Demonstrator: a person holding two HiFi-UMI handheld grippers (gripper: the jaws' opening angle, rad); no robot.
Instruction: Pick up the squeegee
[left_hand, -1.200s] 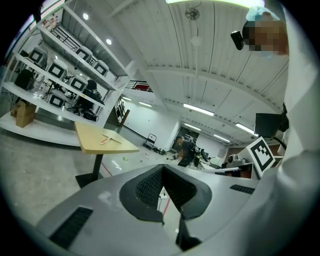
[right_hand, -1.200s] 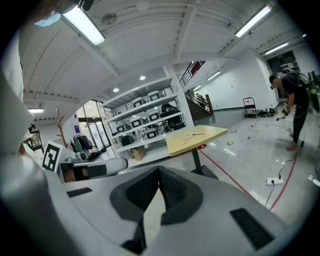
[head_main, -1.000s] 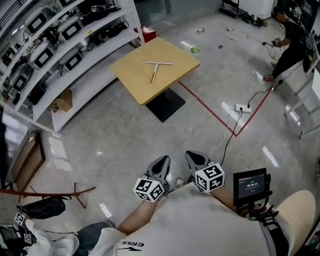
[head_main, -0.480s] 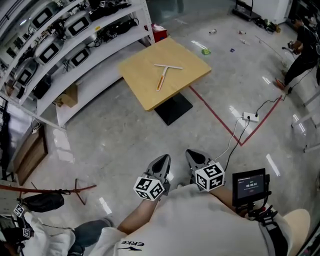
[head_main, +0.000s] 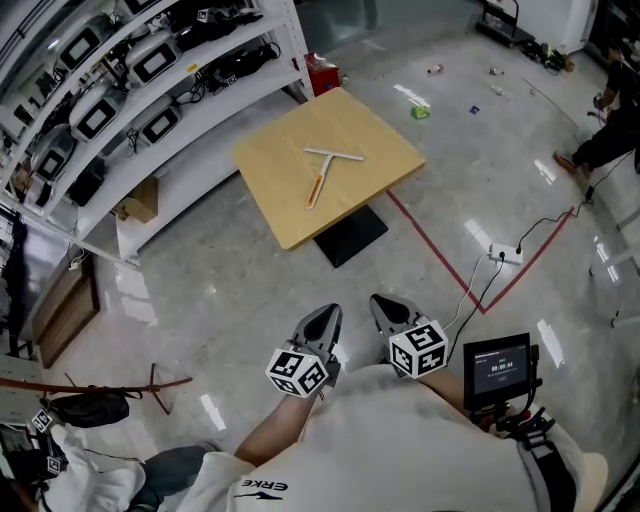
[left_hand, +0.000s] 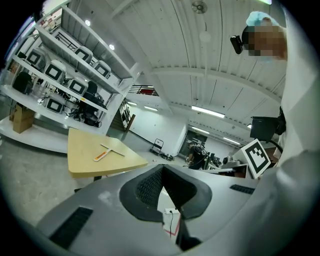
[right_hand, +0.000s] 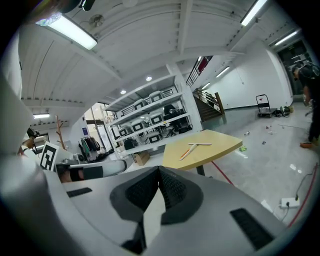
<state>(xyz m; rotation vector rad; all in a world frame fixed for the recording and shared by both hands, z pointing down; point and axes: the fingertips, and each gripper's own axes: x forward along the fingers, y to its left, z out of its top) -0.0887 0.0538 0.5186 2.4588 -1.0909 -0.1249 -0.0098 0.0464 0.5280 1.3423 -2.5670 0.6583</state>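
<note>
Fingers (left_hand: 145, 187) of the left gripper (left_hand: 163, 169) are pressed together at their tips with nothing between them. The fingers (right_hand: 172, 190) of the right gripper (right_hand: 159, 169) are likewise closed and empty. In the head view both grippers sit low in the picture, close to the person's body. The left gripper (head_main: 322, 325) and the right gripper (head_main: 392, 312) are side by side, each with its marker cube behind it, and both are above the grey floor (head_main: 220, 290).

The squeegee (head_main: 328, 165) lies flat on the tabletop (head_main: 385, 140), well apart from both grippers. It forms a T, with a pale blade on the far side and an orange handle pointing back toward the person. Both gripper views show it ahead on the yellow tabletop, in the left gripper view (left_hand: 106, 152) and in the right gripper view (right_hand: 192, 148). Nothing else rests on that tabletop.

White shelves (head_main: 150, 95) loaded with dark devices run along the left. A cardboard box (head_main: 140, 200) sits at their foot. A red line (head_main: 440, 250) crosses the floor to the right of the table, near a white power strip (head_main: 508, 255). A small screen (head_main: 498, 365) hangs by the person's right side.
</note>
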